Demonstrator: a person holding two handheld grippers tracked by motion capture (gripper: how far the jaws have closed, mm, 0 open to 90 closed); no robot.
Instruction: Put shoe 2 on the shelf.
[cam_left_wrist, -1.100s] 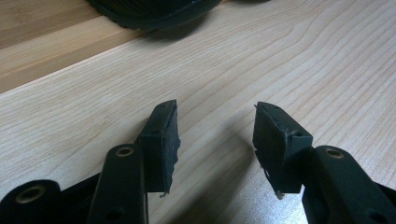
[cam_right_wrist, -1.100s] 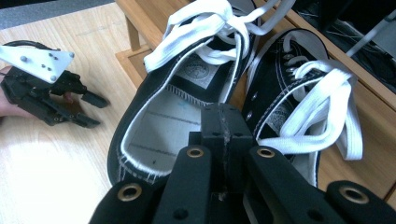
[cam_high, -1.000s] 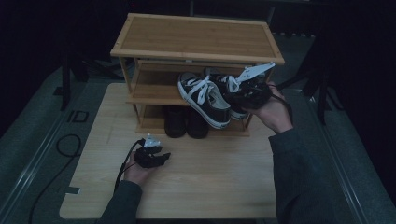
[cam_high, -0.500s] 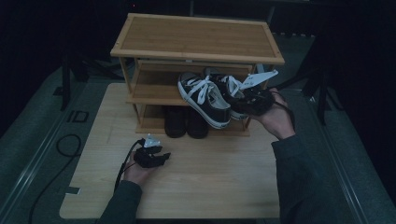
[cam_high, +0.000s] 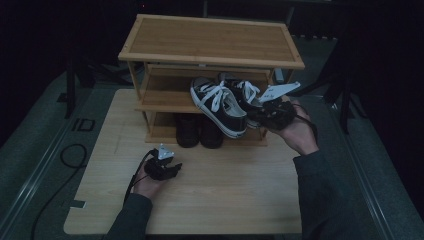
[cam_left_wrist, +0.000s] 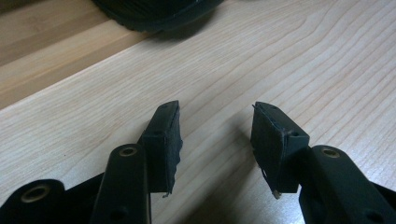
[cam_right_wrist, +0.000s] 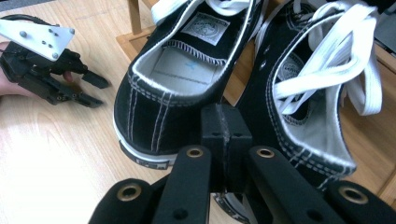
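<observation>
Right tongs (cam_right_wrist: 223, 140) pressed together at canvas sneakers (cam_right_wrist: 187, 79), left tongs (cam_left_wrist: 215, 140) parted, empty, over woodgrain table (cam_left_wrist: 327, 60)

The right tool (cam_high: 267, 111) dips lower behind the heels of the sneakers (cam_high: 220, 105), its grey plate now tilted flatter. The left tool (cam_high: 172, 170) has its jaws just closing a touch, nothing between them.

Left gripper (cam_left_wrist: 215, 140) low over the light wood table (cam_left_wrist: 327, 60), jaws apart and have just been closing a little, nothing between the pads (cam_left_wrist: 164, 140). Dark rounded shoe sole (cam_left_wrist: 154, 11) at the far edge, with a darker wood board (cam_left_wrist: 42, 42) far left.
</observation>
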